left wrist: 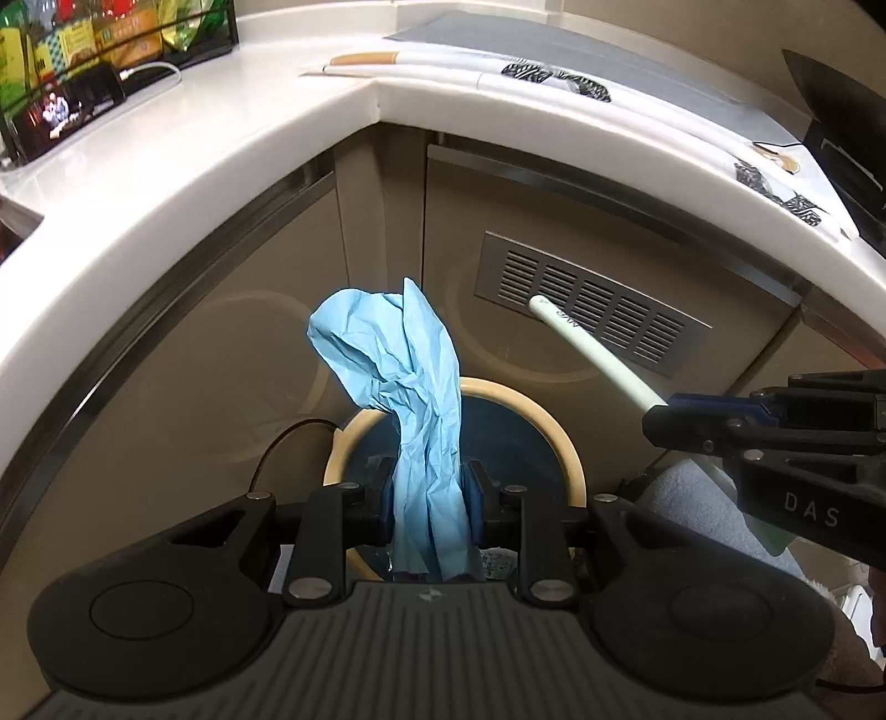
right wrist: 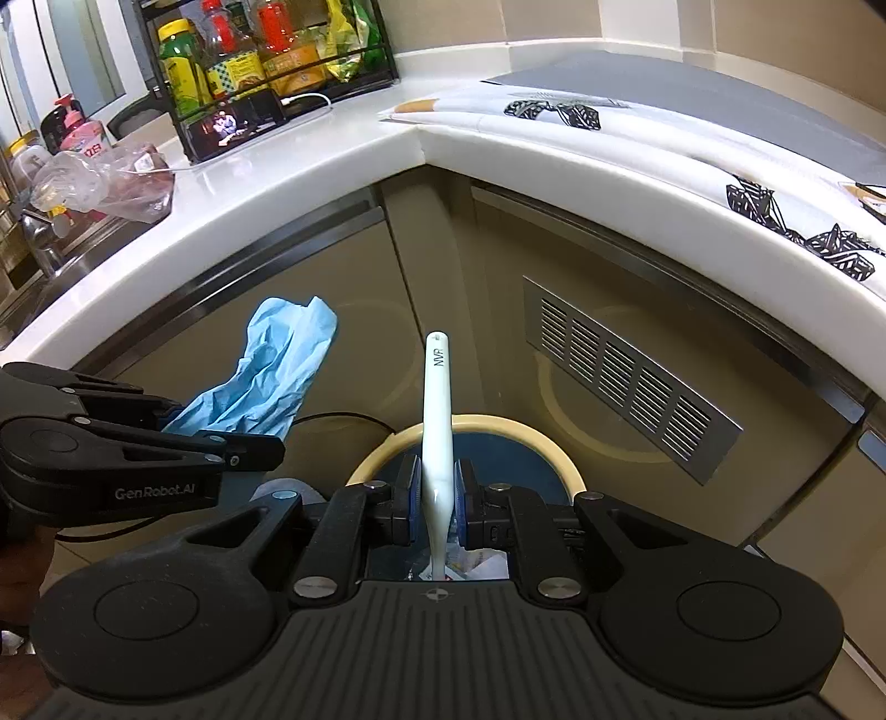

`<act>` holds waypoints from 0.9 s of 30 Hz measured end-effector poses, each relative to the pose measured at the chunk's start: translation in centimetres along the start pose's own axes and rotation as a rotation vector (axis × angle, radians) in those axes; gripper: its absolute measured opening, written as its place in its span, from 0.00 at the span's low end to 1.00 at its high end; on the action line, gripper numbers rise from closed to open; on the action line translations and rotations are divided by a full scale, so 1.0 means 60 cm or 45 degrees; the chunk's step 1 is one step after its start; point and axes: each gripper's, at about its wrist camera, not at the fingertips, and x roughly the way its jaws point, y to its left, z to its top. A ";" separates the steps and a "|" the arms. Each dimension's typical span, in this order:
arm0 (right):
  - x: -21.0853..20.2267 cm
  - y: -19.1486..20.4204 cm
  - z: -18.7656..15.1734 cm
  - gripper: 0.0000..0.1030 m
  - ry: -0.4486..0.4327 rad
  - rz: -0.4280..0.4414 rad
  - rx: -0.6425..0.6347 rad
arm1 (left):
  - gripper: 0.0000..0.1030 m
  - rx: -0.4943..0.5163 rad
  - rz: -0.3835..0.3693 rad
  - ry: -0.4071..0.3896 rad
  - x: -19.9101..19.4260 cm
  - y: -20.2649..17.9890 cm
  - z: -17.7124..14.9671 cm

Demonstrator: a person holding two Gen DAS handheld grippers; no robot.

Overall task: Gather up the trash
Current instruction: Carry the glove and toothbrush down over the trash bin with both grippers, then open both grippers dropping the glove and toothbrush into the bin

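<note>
My left gripper (left wrist: 429,504) is shut on a crumpled blue glove (left wrist: 398,365), which sticks up from between the pads above a round bin with a cream rim (left wrist: 573,459). The same blue glove (right wrist: 266,371) and left gripper (right wrist: 183,426) show at the left of the right wrist view. My right gripper (right wrist: 437,498) is shut on a white pen-like stick (right wrist: 437,399) marked with letters, held over the bin rim (right wrist: 498,423). In the left wrist view the white stick (left wrist: 587,349) juts up-left from the right gripper (left wrist: 664,410). Scraps of trash lie inside the bin.
A white L-shaped counter (right wrist: 310,183) curves overhead above beige cabinet doors and a metal vent grille (right wrist: 626,382). On it stand a rack of bottles (right wrist: 260,50), a lit phone (right wrist: 227,127) and patterned white paper (right wrist: 554,116). A black cable (left wrist: 288,437) runs by the bin.
</note>
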 end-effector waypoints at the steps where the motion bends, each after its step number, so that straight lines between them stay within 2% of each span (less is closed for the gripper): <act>1: 0.003 0.000 0.000 0.13 0.004 -0.005 0.003 | 0.26 0.000 -0.002 0.008 0.003 0.001 -0.001; 13: 0.086 -0.021 0.003 0.13 0.075 -0.031 0.027 | 0.26 -0.022 0.001 0.103 0.083 0.013 0.014; 27: 0.171 -0.037 0.013 0.13 0.149 -0.059 0.039 | 0.26 -0.019 0.044 0.156 0.149 0.019 0.034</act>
